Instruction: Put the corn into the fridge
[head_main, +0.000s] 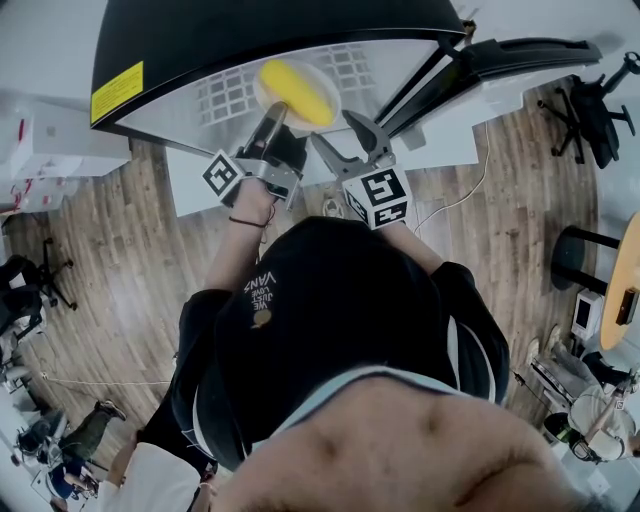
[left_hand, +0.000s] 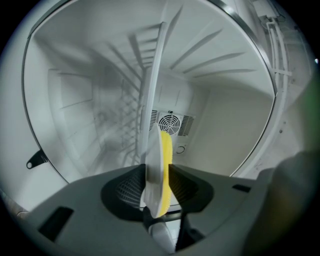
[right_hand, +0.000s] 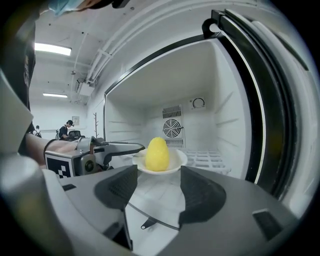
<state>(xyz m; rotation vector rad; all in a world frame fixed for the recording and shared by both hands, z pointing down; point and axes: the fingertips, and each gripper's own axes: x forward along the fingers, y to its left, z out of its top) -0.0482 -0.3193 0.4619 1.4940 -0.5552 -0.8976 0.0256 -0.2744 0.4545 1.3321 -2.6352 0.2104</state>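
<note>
A yellow label (head_main: 117, 92) sits at the left corner of the fridge (head_main: 250, 30) top, its print too small to read. Below the fridge, pale upside-down lettering (head_main: 262, 288) on the person's dark garment seems to read "VANZ".

"What's on the floor round here?"

"Wood planks (head_main: 120, 250), with a thin white cable (head_main: 486, 160) trailing across them. White boxes (head_main: 55, 150) sit at one side and a black office chair (head_main: 590, 105) at the other. There's a round wooden table (head_main: 625, 290) further along that same side."

"And further back in the room?"

"A person (right_hand: 65, 130) is far off, near a coat stand (right_hand: 95, 122). Long ceiling lights (right_hand: 52, 49) and white ducts (right_hand: 97, 67) run overhead."
</note>
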